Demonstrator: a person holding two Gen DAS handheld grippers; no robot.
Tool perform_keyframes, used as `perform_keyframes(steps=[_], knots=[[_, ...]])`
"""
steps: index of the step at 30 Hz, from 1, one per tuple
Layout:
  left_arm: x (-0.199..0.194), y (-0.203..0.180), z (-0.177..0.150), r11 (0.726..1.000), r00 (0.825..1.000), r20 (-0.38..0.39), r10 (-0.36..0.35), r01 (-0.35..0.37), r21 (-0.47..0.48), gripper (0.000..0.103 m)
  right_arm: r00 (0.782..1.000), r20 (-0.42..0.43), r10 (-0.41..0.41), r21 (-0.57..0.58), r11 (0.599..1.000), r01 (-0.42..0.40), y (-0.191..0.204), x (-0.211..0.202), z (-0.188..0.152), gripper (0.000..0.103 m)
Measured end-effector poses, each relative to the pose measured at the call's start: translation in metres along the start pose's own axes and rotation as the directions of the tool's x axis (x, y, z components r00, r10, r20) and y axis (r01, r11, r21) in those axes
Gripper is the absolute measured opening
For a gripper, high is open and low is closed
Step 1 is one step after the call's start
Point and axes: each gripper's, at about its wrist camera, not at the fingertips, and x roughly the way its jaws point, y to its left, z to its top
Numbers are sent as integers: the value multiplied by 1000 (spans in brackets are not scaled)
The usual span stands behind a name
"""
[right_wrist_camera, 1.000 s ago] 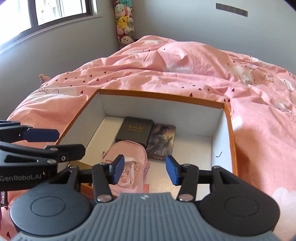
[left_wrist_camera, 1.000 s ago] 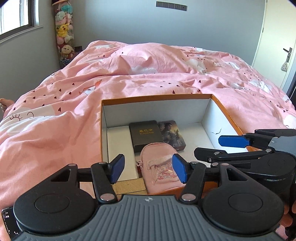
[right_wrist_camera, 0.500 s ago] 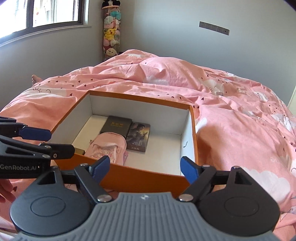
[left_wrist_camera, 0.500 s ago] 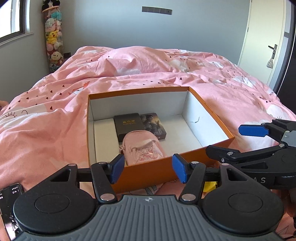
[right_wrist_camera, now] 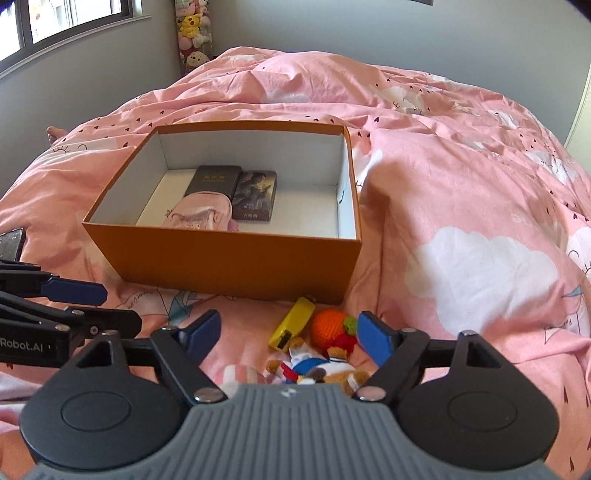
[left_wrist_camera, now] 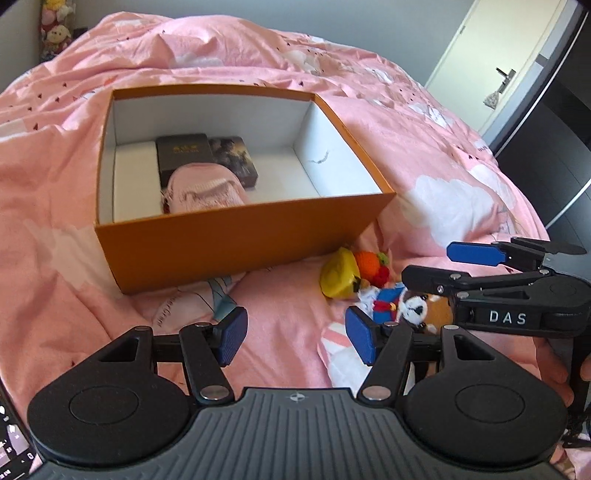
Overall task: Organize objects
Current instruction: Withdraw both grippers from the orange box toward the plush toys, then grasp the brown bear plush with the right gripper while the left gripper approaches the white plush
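Your grippers have pulled back from the box [right_wrist_camera: 221, 258]. Right gripper [right_wrist_camera: 288, 338], jaws just narrowing, still empty, frames the soft doll [right_wrist_camera: 314, 365], bottom centre; pinch its torso. Left gripper [left_wrist_camera: 295, 338] released, empty.

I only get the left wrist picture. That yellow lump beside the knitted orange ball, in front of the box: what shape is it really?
Observer: In the right wrist view the yellow thing is a flat, oblong block with a dark slot at its near end. I cannot tell what it is.
Operator: Where does the daylight come from?
Observer: From a window in the wall left of the bed.
Operator: Is anybody lying there?
Observer: Bare toes poke out at the bed's far left edge; nothing more of a person shows there.
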Motion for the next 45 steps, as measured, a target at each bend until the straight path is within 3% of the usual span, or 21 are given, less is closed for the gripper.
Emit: perform_keyframes(steps=[5,9,14,18,21,29,34,36,39,42,45], knots=[[12,-13,-9,994,992,-88,-90,95,52,71,999,-51,-2,41,999,4,-12,-10,-17,47],[22,-20,-12,989,982,-125,-143,145,11,71,996,-94,9,57,998,-3,-15,-13,-30,32],[24,-32,-15,988,981,-138,-135,143,57,66,988,-145,55,55,997,-47,-9,-13,-43,19],[24,-37,-17,986,978,-167,-125,141,90,66,968,-231,97,63,994,-84,-5,-3,-54,18],[25,-39,-18,986,977,-184,-110,131,104,66,938,-322,126,46,992,-117,1,10,-63,20],[27,-38,-23,987,970,-225,-90,117,111,65,897,-405,176,21,983,-184,11,33,-74,31],[29,-31,-28,991,964,-254,-80,104,84,66,889,-378,260,65,965,-255,13,40,-68,14],[28,-28,-29,993,965,-251,-70,92,77,66,896,-350,273,82,962,-261,15,42,-62,13],[28,-25,-29,996,969,-244,-33,52,71,67,931,-286,227,39,974,-225,20,41,-51,13],[26,-22,-27,997,977,-212,12,4,75,67,936,-267,230,22,972,-233,25,38,-43,13],[28,-17,-23,999,980,-201,11,0,53,67,951,-234,204,-4,978,-210,21,28,-38,14]])
